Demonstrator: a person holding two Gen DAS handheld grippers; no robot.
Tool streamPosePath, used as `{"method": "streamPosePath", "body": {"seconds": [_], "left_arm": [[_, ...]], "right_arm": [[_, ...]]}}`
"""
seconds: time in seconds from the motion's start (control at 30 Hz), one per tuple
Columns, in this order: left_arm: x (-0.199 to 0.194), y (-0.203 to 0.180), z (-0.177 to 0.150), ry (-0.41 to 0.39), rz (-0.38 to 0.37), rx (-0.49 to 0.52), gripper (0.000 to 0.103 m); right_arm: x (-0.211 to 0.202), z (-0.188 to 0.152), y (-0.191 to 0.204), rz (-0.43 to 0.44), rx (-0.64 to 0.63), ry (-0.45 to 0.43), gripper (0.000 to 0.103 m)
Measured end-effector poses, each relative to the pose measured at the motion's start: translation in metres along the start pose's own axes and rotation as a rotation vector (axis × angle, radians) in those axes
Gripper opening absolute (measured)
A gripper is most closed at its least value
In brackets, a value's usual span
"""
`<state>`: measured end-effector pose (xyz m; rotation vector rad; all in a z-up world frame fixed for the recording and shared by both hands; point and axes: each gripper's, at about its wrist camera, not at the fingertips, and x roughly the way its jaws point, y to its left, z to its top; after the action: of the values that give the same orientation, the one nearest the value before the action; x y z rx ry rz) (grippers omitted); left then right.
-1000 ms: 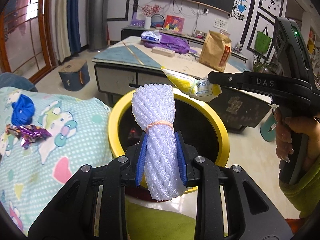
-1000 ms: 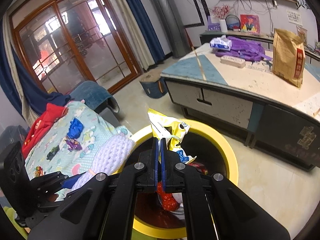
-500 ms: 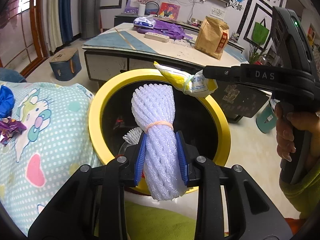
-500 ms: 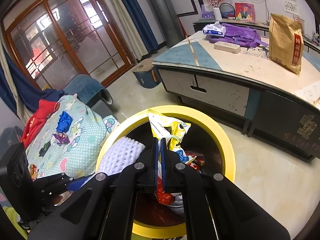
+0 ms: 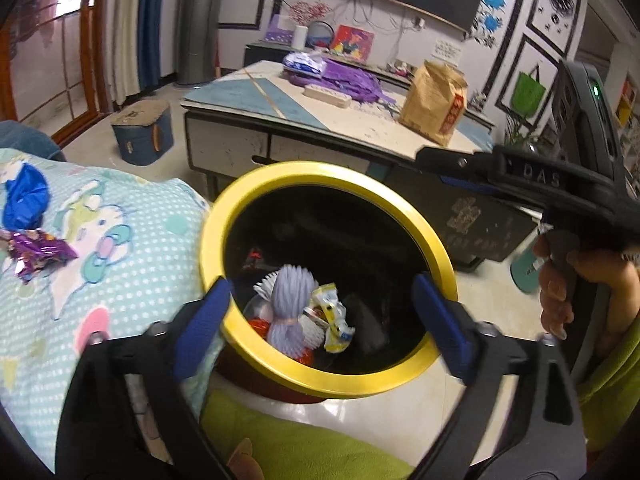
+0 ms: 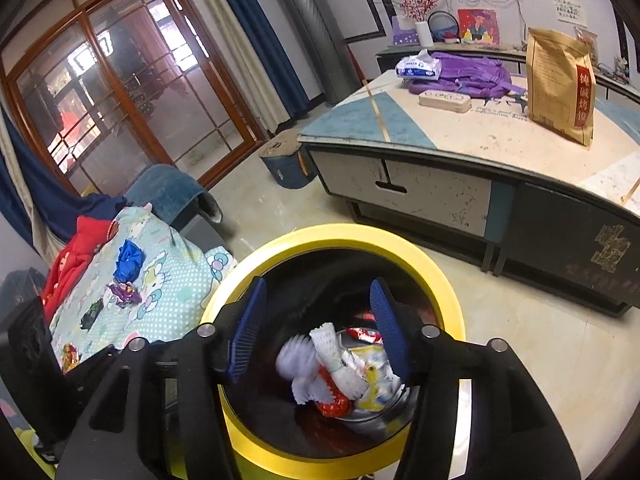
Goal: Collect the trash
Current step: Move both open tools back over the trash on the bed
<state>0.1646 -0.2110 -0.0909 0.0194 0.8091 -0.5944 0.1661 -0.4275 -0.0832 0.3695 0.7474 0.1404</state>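
1. Half a second before this moment our left claw (image 5: 320,304) was clamped on the foam net (image 5: 289,309) and our right claw (image 6: 318,328) pinched the yellow wrapper (image 5: 333,316), both held over the bin (image 5: 400,386).
2. At this moment both claws stood wide open with nothing between their pads, so we had let both pieces go.
3. The net lay inside the bin, below and just ahead of the left claw's gap, banded end toward us. The wrapper lay touching it on the right claw's side.
4. In the right wrist view the net was smeared by motion, so we judged it may still have been settling; we could not tell for sure.
5. Under both pieces sat older trash, red wrappers among it, low in the bin beneath the right claw.
6. The right claw, seen from the left wrist view, hung over the far rim, ahead and to the right of the left claw.
7. For the task this meant two items were collected and both claws were free.
8. More trash remained on the blanket (image 5: 120,248) to the left of the left claw: a blue scrap (image 5: 25,204) and a purple wrapper (image 5: 36,249), with smaller bits beyond them in the right wrist view.
9. We judged the next move would be a swing left toward those.
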Motion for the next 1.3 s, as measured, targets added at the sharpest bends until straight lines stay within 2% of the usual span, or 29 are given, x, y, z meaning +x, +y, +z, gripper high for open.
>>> {"method": "streamPosePath", "body": {"seconds": [0.17,1.3], "left_arm": [[-0.018,0.009,0.004,-0.045,0.022,-0.038,0.092],[-0.122,0.052,0.004,-0.263,0.242,-0.113,0.092]], "right_arm": [[-0.005,0.001,0.006,0.007,-0.012,-0.019,0.059],[-0.025,-0.006,0.094,0.126,-0.191,-0.071,0.067]]}}
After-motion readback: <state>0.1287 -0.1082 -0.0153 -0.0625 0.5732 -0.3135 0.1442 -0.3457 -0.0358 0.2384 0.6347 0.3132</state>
